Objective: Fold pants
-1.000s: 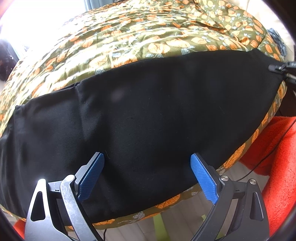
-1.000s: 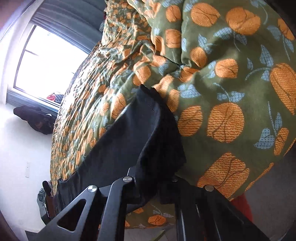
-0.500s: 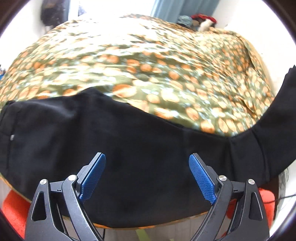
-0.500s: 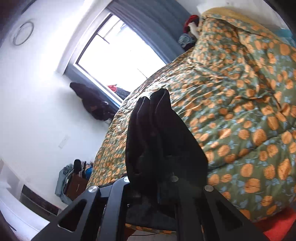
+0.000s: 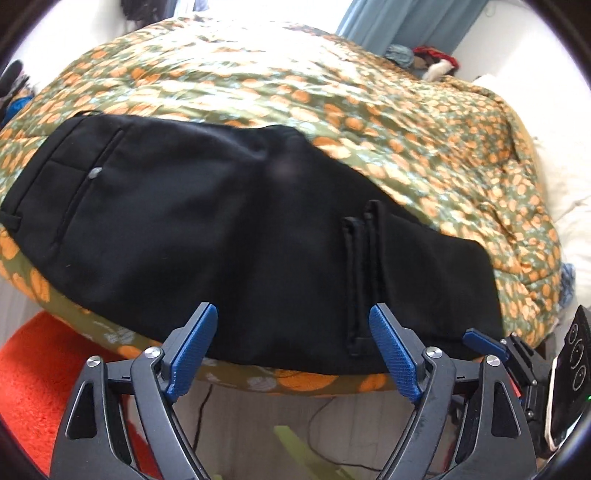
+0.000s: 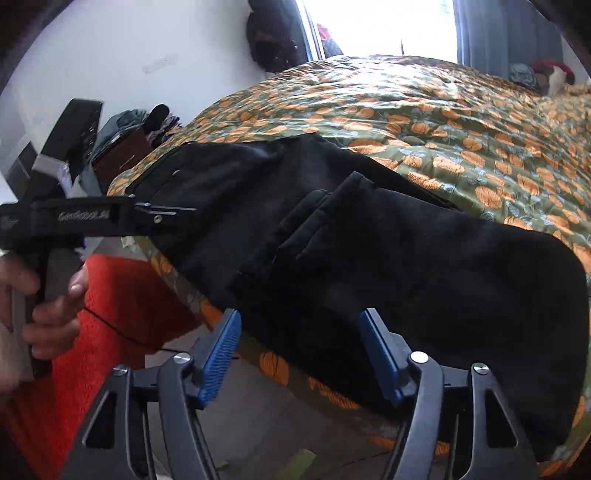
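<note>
Orange rug: on the floor at the far left, below the bed's near edge.

Left hand: seen from the right wrist view, wrapped around the handle of the left gripper.

Left gripper: blue pads spread apart and closing; only the near edge of the cloth lies in front of the gap, and neither pad presses on it.

Black pants: laid flat across the near edge of the bed, on the quilt, which is olive with orange fruit print. The waistband end, with a pocket seam and a small button, lies to the left. The leg ends are folded back over the body of the garment, so that two hems lie side by side just right of the middle.

Right gripper: blue pads apart and opening; no cloth is pinched, the folded pants lying just ahead of the tips.

Curtain: blue-grey, hanging at the far side of the bed.
</note>
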Available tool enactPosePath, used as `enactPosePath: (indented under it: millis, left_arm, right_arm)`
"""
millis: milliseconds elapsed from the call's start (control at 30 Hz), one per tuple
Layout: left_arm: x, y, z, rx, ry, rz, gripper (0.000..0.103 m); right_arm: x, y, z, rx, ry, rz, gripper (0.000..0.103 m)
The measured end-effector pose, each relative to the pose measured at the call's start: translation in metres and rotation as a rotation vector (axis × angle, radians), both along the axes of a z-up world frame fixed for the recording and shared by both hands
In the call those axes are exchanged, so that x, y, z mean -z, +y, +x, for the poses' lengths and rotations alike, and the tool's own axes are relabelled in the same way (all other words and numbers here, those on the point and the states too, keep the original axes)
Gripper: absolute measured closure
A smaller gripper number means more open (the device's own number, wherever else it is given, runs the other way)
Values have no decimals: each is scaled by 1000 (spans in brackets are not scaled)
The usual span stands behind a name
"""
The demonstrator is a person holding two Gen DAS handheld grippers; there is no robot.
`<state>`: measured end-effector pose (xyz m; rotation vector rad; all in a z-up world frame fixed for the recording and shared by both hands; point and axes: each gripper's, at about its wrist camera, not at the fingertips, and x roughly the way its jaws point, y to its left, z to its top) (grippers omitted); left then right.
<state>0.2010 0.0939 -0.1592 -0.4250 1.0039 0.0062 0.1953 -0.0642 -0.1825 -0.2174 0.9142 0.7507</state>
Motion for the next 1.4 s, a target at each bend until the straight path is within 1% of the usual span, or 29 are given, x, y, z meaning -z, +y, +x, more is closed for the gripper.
enactPosePath:
  millis: [33,67,100,133,167,233,267,300,333,367,467,567,600,633,700,800,867,933,967,1033,1067,1133,1167,1200,1267,1333,1400]
  left_arm:
    - [-4,-11,4,44,-26,4,26]
    - [-6,-23,9,93,-39,-4,29]
    - [-7,-34,17,132,-43,-8,34]
    - [-5,-44,24,167,-43,-8,42]
    - [-3,-54,30,197,-39,-4,46]
    - [7,-69,42,233,-15,23,58]
    - [12,-74,47,237,4,32,60]
    - [17,-77,50,240,24,35,66]
    - [19,-81,52,245,39,37,69]
    - [21,-84,53,249,45,52,69]
    - [25,-90,52,261,69,99,69]
    - [36,-90,55,233,116,119,69]
    - [37,-89,55,222,120,122,77]
    - [35,-89,53,207,117,138,91]
    - [27,-85,47,202,94,105,92]
    - [11,-75,32,194,51,112,92]
    - [18,-66,25,175,71,109,92]
    - [33,-63,27,164,116,128,90]
    - [38,-64,28,164,127,120,90]
    - [32,-67,28,167,119,108,85]
    - [25,-68,27,172,103,100,81]
    - [13,-63,25,153,53,116,46]
    - [10,-59,23,133,33,134,41]
    - [10,-55,24,115,31,144,39]
    - [20,-51,32,113,78,128,41]
    - [34,-56,38,137,129,138,56]
    - [42,-64,46,159,160,163,61]
  right_arm:
    - [-4,-12,-11,-10,-37,-20,25]
    - [-8,-23,-19,-10,-65,-37,24]
    - [-10,-34,-27,1,-81,-48,23]
    - [-8,-47,-33,25,-84,-56,23]
    - [-7,-57,-35,58,-76,-62,23]
    - [1,-74,-30,123,-25,-62,23]
    - [1,-79,-25,153,-17,-50,23]
    - [-1,-85,-24,179,-29,-36,23]
    - [-3,-89,-21,198,-45,-25,23]
    - [-4,-92,-20,210,-54,-18,23]
    - [0,-99,-16,216,-32,-11,23]
    - [-6,-99,-17,220,-33,9,23]
    - [-7,-100,-16,222,-36,16,23]
    - [-7,-99,-17,224,-39,20,23]
    - [-7,-99,-15,228,-36,27,23]
    - [-11,-100,-17,233,-55,42,23]
    - [-13,-101,-19,233,-68,52,23]
    - [-12,-101,-18,230,-61,52,23]
    - [-10,-100,-16,231,-51,50,23]
    - [-7,-100,-13,235,-34,47,23]
    - [-7,-100,-12,236,-31,47,23]
    - [-8,-100,-14,233,-38,52,23]
    - [-9,-101,-15,231,-42,57,23]
    - [-9,-101,-15,230,-44,59,23]
    - [-7,-101,-14,233,-38,60,23]
    - [-5,-101,-12,236,-26,59,23]
    - [-4,-102,-11,241,-22,62,23]
